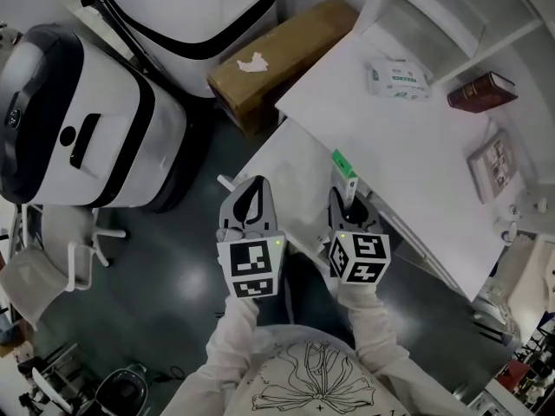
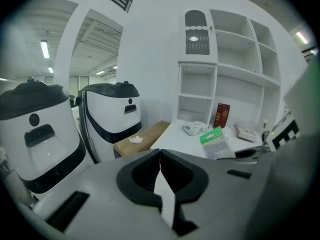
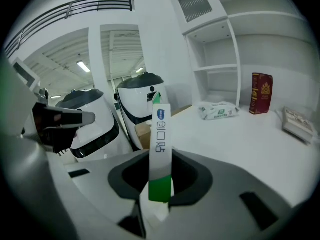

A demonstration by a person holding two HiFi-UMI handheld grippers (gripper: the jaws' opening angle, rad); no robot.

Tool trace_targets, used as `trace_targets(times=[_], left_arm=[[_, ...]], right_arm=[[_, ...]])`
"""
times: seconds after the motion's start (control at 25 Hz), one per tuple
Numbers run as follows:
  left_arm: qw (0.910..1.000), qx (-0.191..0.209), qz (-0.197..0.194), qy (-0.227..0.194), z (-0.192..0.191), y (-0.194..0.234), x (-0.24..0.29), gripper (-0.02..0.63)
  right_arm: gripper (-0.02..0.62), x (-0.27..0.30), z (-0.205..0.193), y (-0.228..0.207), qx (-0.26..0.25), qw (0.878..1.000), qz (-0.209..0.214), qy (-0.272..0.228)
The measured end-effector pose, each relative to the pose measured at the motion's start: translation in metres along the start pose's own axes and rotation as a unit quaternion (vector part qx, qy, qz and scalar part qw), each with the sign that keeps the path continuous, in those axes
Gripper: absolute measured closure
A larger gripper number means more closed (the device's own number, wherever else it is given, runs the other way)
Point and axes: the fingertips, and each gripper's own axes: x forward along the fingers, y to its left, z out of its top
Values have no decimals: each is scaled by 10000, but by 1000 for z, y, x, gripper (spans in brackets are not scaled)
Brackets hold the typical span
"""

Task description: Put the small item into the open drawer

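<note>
Right gripper [image 1: 345, 202] fingers clamp slim green-white cardboard box [image 3: 160, 149]; left gripper [image 1: 252, 193] fingers pressed together, empty. Beyond fingers: white wipes pack [image 1: 397, 78], dark red book [image 1: 482, 91] on white surface [image 1: 416, 167]; white shelves [image 1: 434, 16] behind.

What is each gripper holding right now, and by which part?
The right gripper clamps the slim green-and-white box by its green end, with the white end sticking out. The left gripper is shut on nothing.

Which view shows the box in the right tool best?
Right gripper view: the box stands large and centred, edge-on, print readable, with the right tool shut on its green end. The left gripper view shows its broad face, small, off to the right. The head view shows it small from above, sticking out ahead of the tool.
</note>
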Motion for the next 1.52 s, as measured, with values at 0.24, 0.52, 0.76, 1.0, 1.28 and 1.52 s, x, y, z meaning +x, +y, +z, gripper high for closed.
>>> trace_targets(times=[0.24, 0.52, 0.76, 1.0, 1.28, 1.52], left_arm=[[9999, -119, 25, 75, -10, 7, 18, 600], [9998, -159, 18, 129, -16, 6, 40, 600], [9998, -119, 21, 151, -18, 7, 56, 600], [9996, -177, 35, 197, -22, 6, 71, 600], [9992, -296, 78, 275, -32, 8, 83, 600], [9987, -333, 176, 357, -40, 18, 89, 601]], right_arm=[[509, 32, -38, -3, -100, 9985, 45, 530], [509, 71, -84, -16, -161, 9933, 127, 1140], [509, 107, -114, -26, -248, 9866, 176, 1600], [509, 140, -140, -36, -260, 9788, 193, 2022], [509, 166, -165, -39, -177, 9700, 172, 2420], [509, 185, -183, -38, -223, 9637, 227, 2649]])
